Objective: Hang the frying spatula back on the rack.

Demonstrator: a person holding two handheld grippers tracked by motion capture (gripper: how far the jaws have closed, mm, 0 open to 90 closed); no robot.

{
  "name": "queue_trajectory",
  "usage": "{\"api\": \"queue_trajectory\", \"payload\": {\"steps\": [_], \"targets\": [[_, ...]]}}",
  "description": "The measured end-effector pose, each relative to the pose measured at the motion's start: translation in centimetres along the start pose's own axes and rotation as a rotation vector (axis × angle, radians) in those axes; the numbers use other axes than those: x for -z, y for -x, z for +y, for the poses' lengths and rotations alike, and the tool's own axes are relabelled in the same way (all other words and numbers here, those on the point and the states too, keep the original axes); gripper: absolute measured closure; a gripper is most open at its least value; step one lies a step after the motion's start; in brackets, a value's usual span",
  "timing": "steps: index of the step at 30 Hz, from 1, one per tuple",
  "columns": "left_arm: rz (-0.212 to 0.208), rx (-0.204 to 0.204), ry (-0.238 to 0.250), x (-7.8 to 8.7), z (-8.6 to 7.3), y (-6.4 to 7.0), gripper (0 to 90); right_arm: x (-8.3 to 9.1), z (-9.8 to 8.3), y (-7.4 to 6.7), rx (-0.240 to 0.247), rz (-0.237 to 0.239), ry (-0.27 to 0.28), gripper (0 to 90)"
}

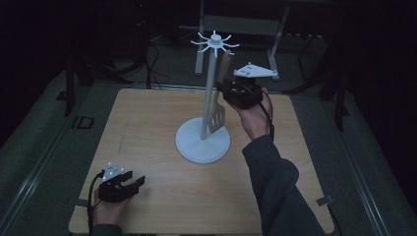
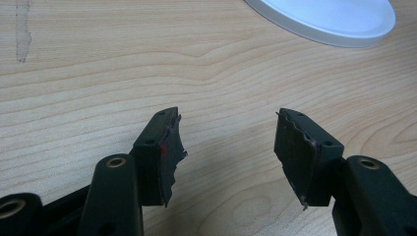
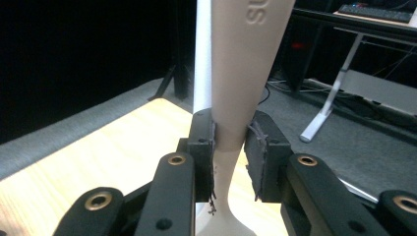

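A white utensil stand [image 1: 203, 142] with a round base, a thin pole and a crown of hooks [image 1: 215, 42] stands mid-table. A beige slotted spatula [image 1: 217, 114] hangs upright beside the pole, blade down just above the base. Its handle top reaches the hooks; whether it rests on one I cannot tell. My right gripper [image 1: 224, 91] is raised to the right of the pole, shut on the spatula handle [image 3: 238, 73], and both pads [image 3: 205, 147] flank it. Open and holding nothing, my left gripper [image 1: 135, 179] lies low at the table's front left over the bare wood [image 2: 98, 73].
The wooden table [image 1: 147, 123] has dark grey floor around it. A pale desk frame [image 1: 241, 24] and cables stand behind its far edge. The stand's base rim [image 2: 324, 22] lies ahead and to the right of my left gripper [image 2: 228, 128].
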State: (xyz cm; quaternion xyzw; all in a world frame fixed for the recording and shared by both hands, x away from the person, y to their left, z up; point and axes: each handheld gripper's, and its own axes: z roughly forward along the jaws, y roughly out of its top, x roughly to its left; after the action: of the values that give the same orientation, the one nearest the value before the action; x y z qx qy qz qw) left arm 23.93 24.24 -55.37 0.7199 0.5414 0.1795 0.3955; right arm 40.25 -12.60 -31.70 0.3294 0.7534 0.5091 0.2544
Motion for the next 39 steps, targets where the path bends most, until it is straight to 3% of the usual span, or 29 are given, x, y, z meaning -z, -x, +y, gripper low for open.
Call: {"api": "queue_trajectory", "payload": {"steps": [16, 25, 39], "targets": [[0.000, 0.001, 0.002, 0.0, 0.0, 0.0, 43.1, 0.6, -0.6, -0.6, 0.048, -0.012, 0.004, 57.8], [0.000, -0.002, 0.000, -0.1, 0.1, 0.0, 42.9, 1.0, -1.5, -0.3, 0.030, -0.012, -0.002, 51.2], [0.001, -0.004, 0.001, -0.1, 0.1, 0.1, 43.0, 1.7, -3.2, 0.3, -0.018, 0.014, -0.005, 49.2]]}}
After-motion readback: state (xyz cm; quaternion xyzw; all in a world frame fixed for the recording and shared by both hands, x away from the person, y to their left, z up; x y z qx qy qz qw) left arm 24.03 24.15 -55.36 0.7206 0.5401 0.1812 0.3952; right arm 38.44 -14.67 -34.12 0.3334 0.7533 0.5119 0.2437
